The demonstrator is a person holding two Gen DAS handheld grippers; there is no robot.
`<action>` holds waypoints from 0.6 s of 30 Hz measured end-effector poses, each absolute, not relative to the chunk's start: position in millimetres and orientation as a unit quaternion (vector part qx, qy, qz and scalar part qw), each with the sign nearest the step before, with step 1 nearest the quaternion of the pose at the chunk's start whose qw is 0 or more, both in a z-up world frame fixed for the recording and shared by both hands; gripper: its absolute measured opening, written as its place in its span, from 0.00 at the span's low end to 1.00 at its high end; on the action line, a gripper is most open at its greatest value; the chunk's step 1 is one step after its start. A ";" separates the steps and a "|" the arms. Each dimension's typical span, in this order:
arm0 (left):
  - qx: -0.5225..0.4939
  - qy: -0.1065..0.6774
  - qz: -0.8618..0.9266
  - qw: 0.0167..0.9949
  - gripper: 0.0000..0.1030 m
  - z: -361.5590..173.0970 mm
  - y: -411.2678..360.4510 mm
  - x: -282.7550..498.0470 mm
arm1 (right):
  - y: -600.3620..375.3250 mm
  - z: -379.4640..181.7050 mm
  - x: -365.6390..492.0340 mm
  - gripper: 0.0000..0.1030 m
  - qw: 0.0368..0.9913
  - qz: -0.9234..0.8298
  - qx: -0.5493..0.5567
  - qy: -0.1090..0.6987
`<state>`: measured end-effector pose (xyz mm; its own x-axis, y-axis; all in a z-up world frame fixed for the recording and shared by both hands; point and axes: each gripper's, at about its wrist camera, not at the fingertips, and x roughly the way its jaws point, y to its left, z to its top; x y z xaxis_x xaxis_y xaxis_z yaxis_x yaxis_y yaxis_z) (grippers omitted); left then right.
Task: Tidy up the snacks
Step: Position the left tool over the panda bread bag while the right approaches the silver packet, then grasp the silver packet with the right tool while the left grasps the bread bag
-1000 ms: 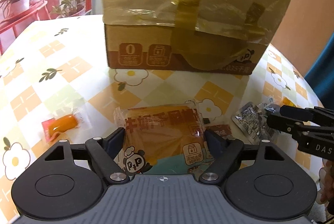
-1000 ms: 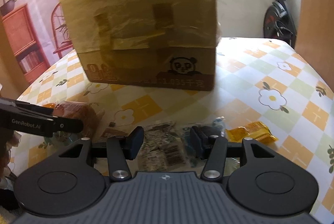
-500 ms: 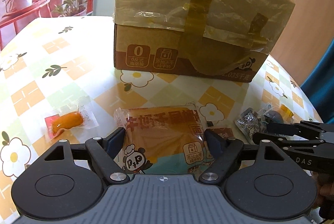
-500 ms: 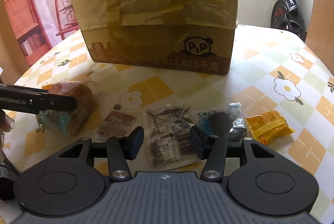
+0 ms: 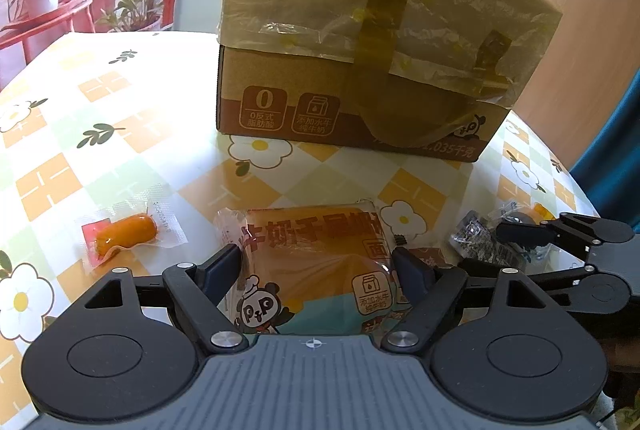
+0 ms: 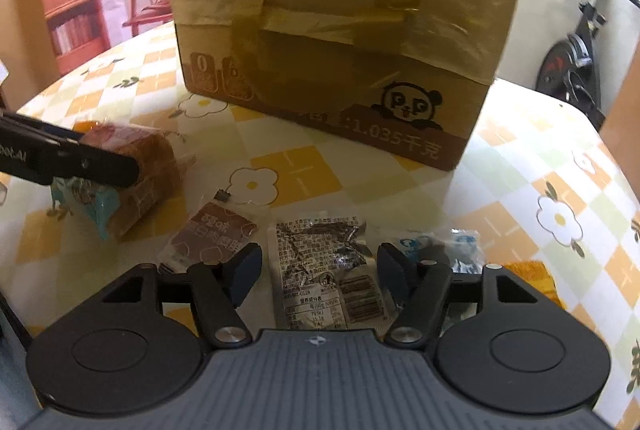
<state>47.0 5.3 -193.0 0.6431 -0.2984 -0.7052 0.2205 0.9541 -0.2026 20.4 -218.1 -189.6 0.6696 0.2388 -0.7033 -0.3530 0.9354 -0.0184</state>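
Left gripper [image 5: 316, 262] has its fingers clamped on the bread pack [image 5: 316, 262], low over the surface [image 5: 120, 133] ahead of the box [image 5: 360, 69]. Right gripper [image 6: 318, 262] fingers have just been opening and straddle the silver packet [image 6: 324, 262] without pressing it. We judge next: close, then lift both.

You have one cardboard box [image 5: 352, 69] on the table. In front of it lie six snack packets: one bread packet [image 5: 316, 266], one sausage pouch [image 5: 126, 236] to its left, one brown sachet [image 6: 212, 236], one silver packet [image 6: 328, 270], one clear blue-printed packet [image 6: 452, 248], and one yellow packet [image 6: 536, 278] farthest right.
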 end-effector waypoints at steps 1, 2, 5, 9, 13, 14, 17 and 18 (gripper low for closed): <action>-0.049 0.397 -0.144 0.905 0.81 -193.1 5.5 46.9 | -218.1 -191.2 21.7 0.65 0.910 0.165 -0.077 0.373; -0.049 0.396 -0.144 0.905 0.81 -193.4 5.4 46.8 | -218.8 -192.4 22.7 0.65 0.910 0.168 -0.075 0.371; -0.046 0.395 -0.144 0.906 0.81 -193.5 4.6 46.3 | -220.9 -194.3 26.0 0.65 0.912 0.171 -0.065 0.367; -0.042 0.394 -0.144 0.907 0.81 -193.7 3.9 45.5 | -221.5 -196.3 29.8 0.65 0.914 0.173 -0.056 0.362; -0.042 0.394 -0.144 0.907 0.81 -194.1 3.8 45.3 | -219.5 -196.4 28.8 0.61 0.916 0.173 -0.056 0.358; -0.042 0.393 -0.144 0.907 0.81 -194.2 4.0 45.2 | -219.4 -196.5 27.6 0.60 0.917 0.172 -0.055 0.357; -0.041 0.393 -0.145 0.907 0.81 -194.3 4.4 45.1 | -219.0 -196.9 22.8 0.53 0.919 0.167 -0.050 0.353; -0.042 0.392 -0.145 0.907 0.81 -194.3 4.6 44.9 | -219.5 -196.5 20.9 0.51 0.921 0.164 -0.048 0.351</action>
